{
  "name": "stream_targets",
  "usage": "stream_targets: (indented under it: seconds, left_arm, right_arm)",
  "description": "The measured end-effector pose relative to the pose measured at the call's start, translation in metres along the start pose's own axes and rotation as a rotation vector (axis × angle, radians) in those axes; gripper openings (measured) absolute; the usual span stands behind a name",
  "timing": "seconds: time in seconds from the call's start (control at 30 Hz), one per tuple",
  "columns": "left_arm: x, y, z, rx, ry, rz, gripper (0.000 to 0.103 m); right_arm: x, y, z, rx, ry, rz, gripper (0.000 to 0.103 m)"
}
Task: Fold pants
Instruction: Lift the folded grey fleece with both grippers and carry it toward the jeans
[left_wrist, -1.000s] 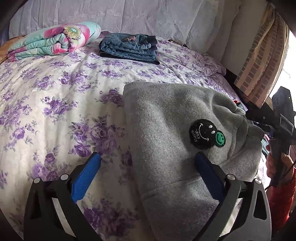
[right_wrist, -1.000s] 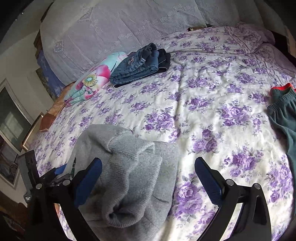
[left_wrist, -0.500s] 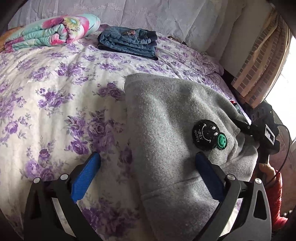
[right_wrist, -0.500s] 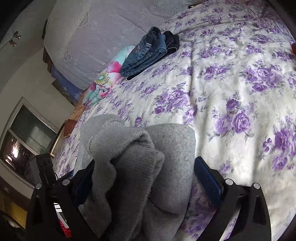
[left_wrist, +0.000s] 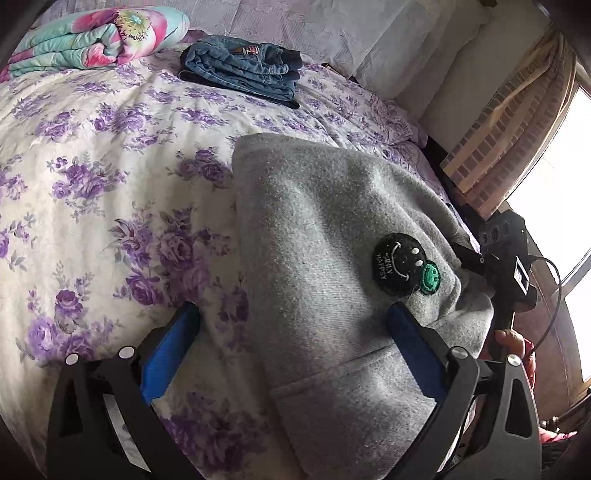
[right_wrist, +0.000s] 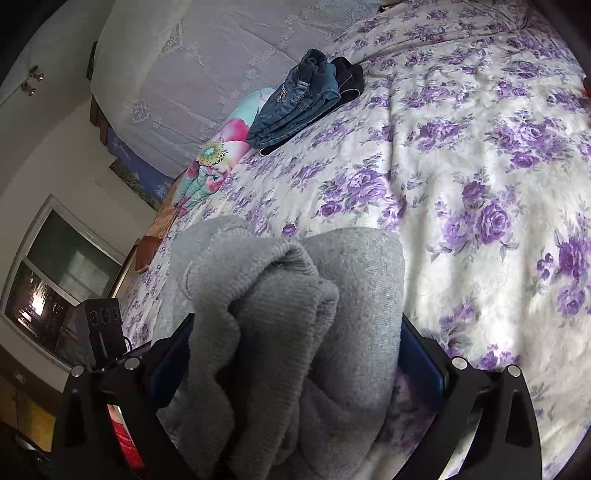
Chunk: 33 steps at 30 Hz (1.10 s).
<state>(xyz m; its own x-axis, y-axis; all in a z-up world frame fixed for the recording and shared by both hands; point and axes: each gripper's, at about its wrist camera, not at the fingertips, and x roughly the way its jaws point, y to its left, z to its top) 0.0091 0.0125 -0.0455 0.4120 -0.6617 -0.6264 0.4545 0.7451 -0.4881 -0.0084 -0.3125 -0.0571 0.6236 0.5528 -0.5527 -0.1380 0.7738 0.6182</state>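
While the grey pants (left_wrist: 332, 280) lay folded on the flowered bed (left_wrist: 110, 177), the left gripper (left_wrist: 291, 332) hung spread above them, and the right gripper (right_wrist: 295, 339) straddled their bunched cuffs, unclenched.

The pants (left_wrist: 332, 258) lie on the bed (left_wrist: 110, 177). Well beyond the pants lie folded jeans (left_wrist: 243, 70), with a rolled quilt (left_wrist: 96, 37) to their left.

Folded jeans (left_wrist: 242, 72), rolled floral quilt (left_wrist: 92, 40)
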Motion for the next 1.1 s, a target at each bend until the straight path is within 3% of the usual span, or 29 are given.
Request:
stream_targets:
  seconds: [0.1,0.23,0.37,0.5,0.67,0.77,0.97,1.1]
  left_arm:
    - [-0.003,-0.010,-0.004,0.051,0.021,-0.137,0.098]
    - [0.009,-0.028,-0.008,0.138,0.065,-0.037,0.099]
    - [0.012,-0.015,-0.002,0.082,0.079,-0.111,0.099]
    - [0.010,-0.004,0.000,0.029,0.070,-0.171,0.098]
    - [0.013,-0.007,0.000,0.041,0.071,-0.150,0.098]
    - [0.014,-0.010,0.000,0.054,0.068,-0.137,0.099]
    - [0.014,-0.009,0.000,0.054,0.068,-0.136,0.098]
    - [0.016,-0.008,0.001,0.047,0.061,-0.135,0.099]
  right_arm:
    - [-0.005,0.003,-0.007,-0.005,-0.025,-0.001,0.100]
    - [-0.026,-0.002,-0.020,0.000,-0.052,0.047,0.100]
    - [-0.059,-0.016,-0.030,0.061,-0.117,0.064,0.100]
    - [-0.059,-0.022,-0.032,0.092,-0.046,0.089,0.100]
    - [-0.030,-0.019,-0.016,0.115,0.067,0.125,0.100]
    - [-0.017,-0.013,-0.008,0.100,0.088,0.124,0.100]
    - [-0.020,-0.005,-0.020,0.013,0.027,0.132,0.100]
    - [-0.022,-0.010,-0.017,0.048,0.026,0.146,0.100]
